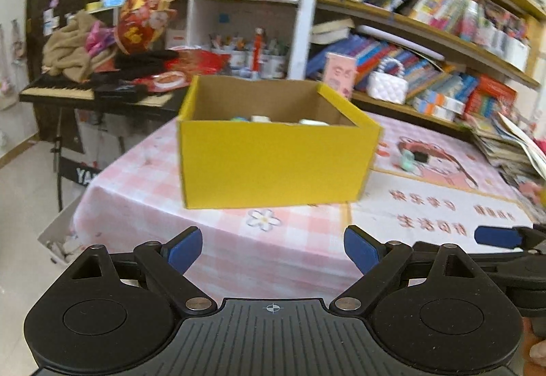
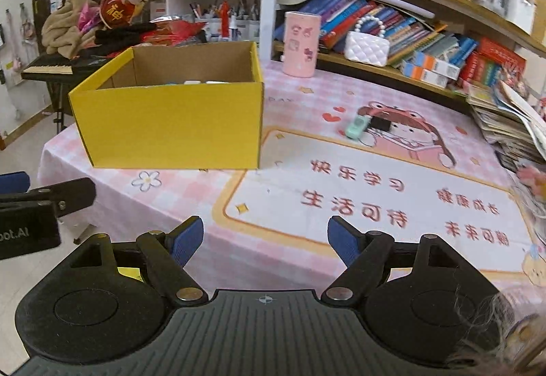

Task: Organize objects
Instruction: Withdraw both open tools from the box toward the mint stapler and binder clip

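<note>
- Risk first: the small mint-green toy car [image 2: 357,127] lies well apart from both grippers, out on the printed cartoon in the middle of the worktop [image 2: 204,202], touching a small black block [image 2: 379,124]; a reach for one could nudge the other, and the car, if it has wheels, may roll off under a glancing touch.
- Yellow cardboard box [image 1: 273,164] stands open-topped near the worktop's left edge, a few pale items low inside; its thin corrugated walls would likely buckle or slide on the cloth if a gripper bumped them.
- Left gripper [image 1: 273,249] hangs before the box with jaws wide and nothing between them.
- Right gripper [image 2: 264,241] faces the cartoon print, jaws fairly wide, empty too.
- Cloth cover is smooth pink-and-white check, likely slippery under light things.
- Pink cylindrical holder [image 2: 301,43] stands upright behind the box, tall and easily toppled by a careless sweep.
- Both views are slightly blurred, so the box's contents cannot be named.
</note>
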`<move>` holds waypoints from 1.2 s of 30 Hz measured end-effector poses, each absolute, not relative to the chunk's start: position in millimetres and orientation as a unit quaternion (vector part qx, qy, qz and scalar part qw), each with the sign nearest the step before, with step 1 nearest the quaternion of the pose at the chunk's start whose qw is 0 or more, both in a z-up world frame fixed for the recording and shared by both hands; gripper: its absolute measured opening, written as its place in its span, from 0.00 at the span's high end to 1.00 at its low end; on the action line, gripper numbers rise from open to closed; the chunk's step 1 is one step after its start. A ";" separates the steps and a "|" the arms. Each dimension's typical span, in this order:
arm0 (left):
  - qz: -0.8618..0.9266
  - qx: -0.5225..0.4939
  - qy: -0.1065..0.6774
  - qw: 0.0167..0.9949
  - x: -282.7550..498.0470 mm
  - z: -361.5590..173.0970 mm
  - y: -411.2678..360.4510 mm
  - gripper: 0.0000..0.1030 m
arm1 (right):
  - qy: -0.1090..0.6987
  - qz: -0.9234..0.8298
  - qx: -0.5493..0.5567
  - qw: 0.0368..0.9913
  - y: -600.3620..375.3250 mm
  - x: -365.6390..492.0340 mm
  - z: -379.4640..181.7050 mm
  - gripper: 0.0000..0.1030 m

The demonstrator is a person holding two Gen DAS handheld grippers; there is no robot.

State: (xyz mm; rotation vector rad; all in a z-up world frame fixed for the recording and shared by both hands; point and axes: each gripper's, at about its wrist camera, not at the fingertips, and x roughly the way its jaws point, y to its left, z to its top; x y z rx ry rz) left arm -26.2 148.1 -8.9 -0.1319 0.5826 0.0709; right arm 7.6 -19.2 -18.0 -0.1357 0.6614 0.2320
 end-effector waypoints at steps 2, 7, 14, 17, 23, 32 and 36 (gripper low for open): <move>0.017 -0.058 0.292 0.954 -26.5 -11.2 140.5 0.10 | 0.324 0.099 -0.063 0.939 -25.3 1.3 -19.6 0.22; -0.034 -0.043 0.302 0.952 -25.4 -15.6 119.0 0.10 | 0.336 0.055 -0.051 0.939 -47.0 -10.0 -24.6 0.22; -0.098 -0.020 0.309 0.946 -17.3 -17.6 90.8 0.10 | 0.342 -0.008 -0.036 0.939 -78.6 -25.7 -27.3 0.21; -0.118 -0.009 0.309 0.944 -14.9 -17.9 79.7 0.10 | 0.343 -0.034 -0.025 0.938 -90.3 -28.2 -27.3 0.21; -0.143 -0.002 0.314 0.939 -7.4 -20.7 60.8 0.10 | 0.346 -0.063 -0.018 0.936 -107.3 -31.4 -28.7 0.21; -0.169 0.004 0.324 0.931 10.0 -24.4 34.2 0.10 | 0.358 -0.086 -0.016 0.930 -131.7 -24.4 -31.4 0.20; -0.172 0.005 0.328 0.929 20.0 -26.6 23.6 0.10 | 0.360 -0.089 -0.015 0.928 -141.8 -16.0 -33.3 0.20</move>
